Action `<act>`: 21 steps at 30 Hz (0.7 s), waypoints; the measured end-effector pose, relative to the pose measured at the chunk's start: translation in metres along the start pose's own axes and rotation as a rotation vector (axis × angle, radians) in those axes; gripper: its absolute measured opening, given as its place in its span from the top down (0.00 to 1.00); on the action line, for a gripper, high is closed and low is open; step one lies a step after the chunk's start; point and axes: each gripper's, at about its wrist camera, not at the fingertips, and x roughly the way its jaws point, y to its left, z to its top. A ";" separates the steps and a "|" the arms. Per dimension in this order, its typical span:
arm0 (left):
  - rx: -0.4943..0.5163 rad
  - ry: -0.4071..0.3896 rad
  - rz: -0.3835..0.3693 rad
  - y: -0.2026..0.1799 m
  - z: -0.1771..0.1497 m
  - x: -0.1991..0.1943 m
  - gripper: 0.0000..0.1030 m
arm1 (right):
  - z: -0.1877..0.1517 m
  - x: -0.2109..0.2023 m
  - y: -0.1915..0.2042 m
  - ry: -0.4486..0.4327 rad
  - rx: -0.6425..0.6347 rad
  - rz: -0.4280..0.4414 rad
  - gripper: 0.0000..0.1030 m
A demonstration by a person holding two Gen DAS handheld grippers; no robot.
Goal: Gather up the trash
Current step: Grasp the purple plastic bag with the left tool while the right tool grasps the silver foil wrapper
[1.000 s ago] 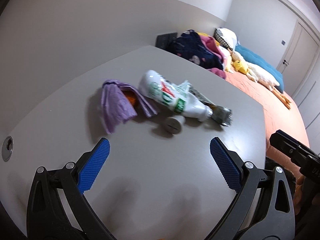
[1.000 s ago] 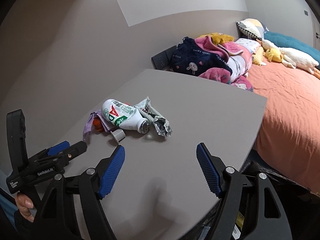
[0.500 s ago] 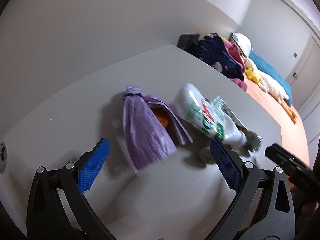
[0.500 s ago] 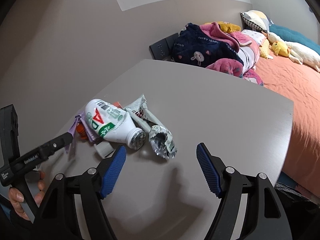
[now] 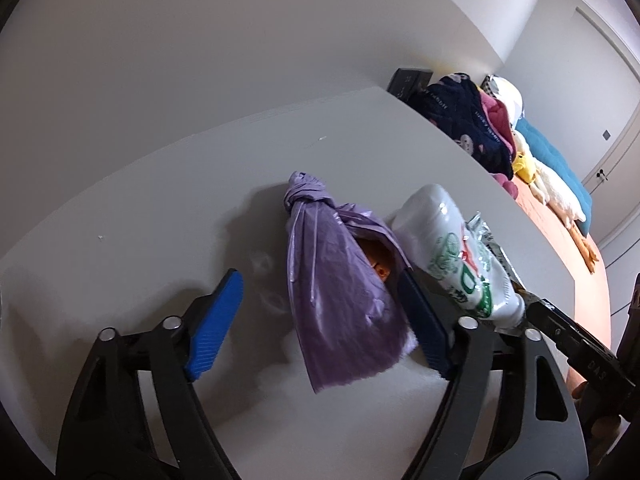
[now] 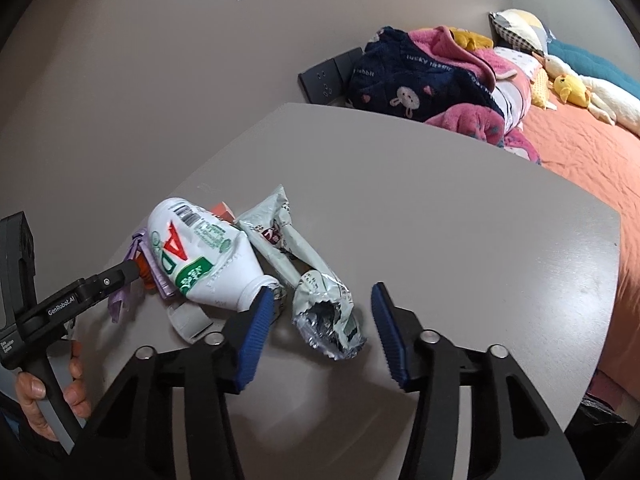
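On the smooth grey surface (image 5: 168, 208), the left claw (image 5: 320, 316) is closing around a knotted purple plastic bag (image 5: 340, 300), thin and glossy, with something orange showing at its open fold; its ribbed blue pad on the bag's right edge seems to touch the film, the other pad stands clear. Just right of the bag lies a white plastic bottle (image 6: 204, 258) on its side, printed with red letters and green patches, its open neck toward the right claw. A grey cap (image 6: 188, 320) sits on the surface beside that neck. Next comes a crumpled foil wrapper (image 6: 316, 292), pale green outside and silvery within, lying between the right claw's (image 6: 322, 330) closing ribbed pads, neither pressing it. Far right, an orange bed (image 6: 580, 152) carries fleecy clothes and plush ducks.
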 end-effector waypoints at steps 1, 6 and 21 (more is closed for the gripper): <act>-0.005 0.007 0.000 0.001 0.000 0.002 0.33 | 0.000 0.002 -0.001 0.008 0.006 0.001 0.56; -0.021 0.015 -0.017 0.003 0.001 0.005 0.66 | 0.001 0.009 -0.006 0.032 0.024 0.004 0.72; -0.031 -0.134 0.014 0.004 0.004 -0.028 0.99 | -0.003 -0.012 0.004 -0.027 -0.028 -0.012 0.85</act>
